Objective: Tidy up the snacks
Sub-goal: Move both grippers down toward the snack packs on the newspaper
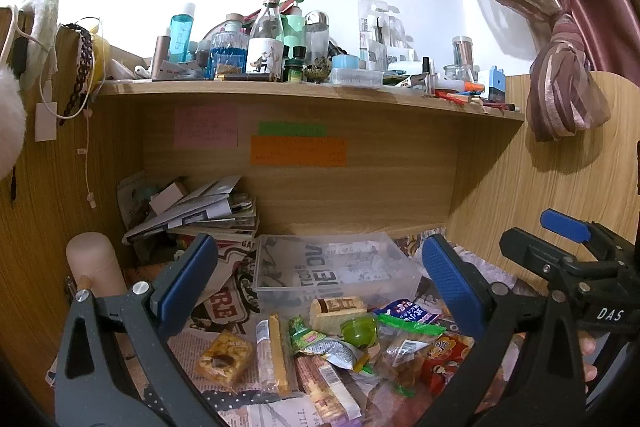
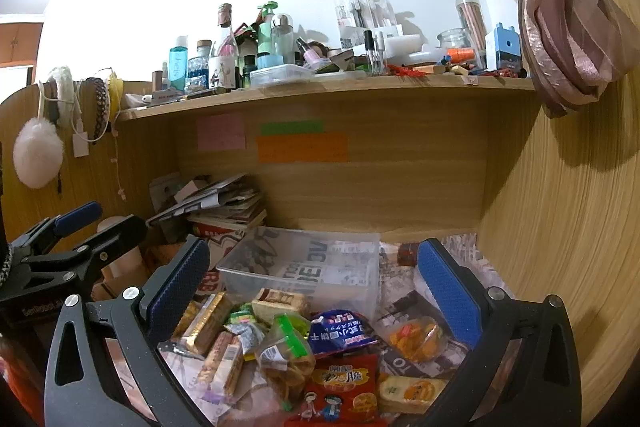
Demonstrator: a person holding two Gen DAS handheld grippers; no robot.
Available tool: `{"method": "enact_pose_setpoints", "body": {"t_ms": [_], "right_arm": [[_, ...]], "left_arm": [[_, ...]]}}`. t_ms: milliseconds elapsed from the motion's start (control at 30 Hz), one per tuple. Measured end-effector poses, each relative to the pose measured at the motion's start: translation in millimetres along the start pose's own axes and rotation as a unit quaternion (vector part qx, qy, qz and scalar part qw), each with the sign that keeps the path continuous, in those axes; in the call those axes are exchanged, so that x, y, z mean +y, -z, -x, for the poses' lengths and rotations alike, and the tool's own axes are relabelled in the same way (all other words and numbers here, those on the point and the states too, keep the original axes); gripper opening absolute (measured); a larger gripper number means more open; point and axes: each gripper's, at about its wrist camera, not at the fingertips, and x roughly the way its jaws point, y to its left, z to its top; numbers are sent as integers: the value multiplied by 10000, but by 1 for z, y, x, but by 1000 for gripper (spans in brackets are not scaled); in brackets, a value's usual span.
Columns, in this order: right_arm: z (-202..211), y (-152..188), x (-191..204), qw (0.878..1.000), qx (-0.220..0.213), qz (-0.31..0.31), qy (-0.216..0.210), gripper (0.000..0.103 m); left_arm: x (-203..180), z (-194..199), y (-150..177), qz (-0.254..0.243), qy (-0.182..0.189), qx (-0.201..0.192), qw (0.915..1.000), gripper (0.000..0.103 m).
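Observation:
A pile of wrapped snacks [image 1: 320, 355] lies on newspaper on the desk, just in front of an empty clear plastic bin [image 1: 336, 267]. The pile holds biscuit packs, a green jelly cup [image 1: 359, 331], a red bag [image 2: 344, 387] and a blue pack [image 2: 340, 331]. The bin also shows in the right wrist view [image 2: 304, 271]. My left gripper [image 1: 320, 287] is open and empty above the pile. My right gripper [image 2: 312, 287] is open and empty above the pile, and shows at the right edge of the left wrist view [image 1: 568, 247].
A wooden shelf [image 1: 312, 91] crowded with bottles and jars hangs over the desk. A stack of books and papers [image 1: 200, 211] sits at the back left. A beige cylinder [image 1: 94, 267] stands at the left. Wooden walls close both sides; a tied curtain [image 2: 568, 27] hangs right.

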Motion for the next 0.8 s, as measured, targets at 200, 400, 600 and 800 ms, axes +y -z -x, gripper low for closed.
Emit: {"method": "enact_pose_setpoints", "body": {"t_ms": [200,400,600,800], "right_arm": [[-8,8,-3,9998,-169,-112,-57,103],[-19,20,-10,9999,86,-137,-4,103],[-38,36,-20,9976,530,-445,-97,103],[-59,53,-20,9890,1212,-793,-292,103]], "left_arm": [[7,-10,11,9,-17,208,9998,103],[21,-23,31,-6,-200,544,9983,103],[47,-42,59,72,-432,1068,9933,103],[72,-65,88,109,-617,1613,9849,103]]}}
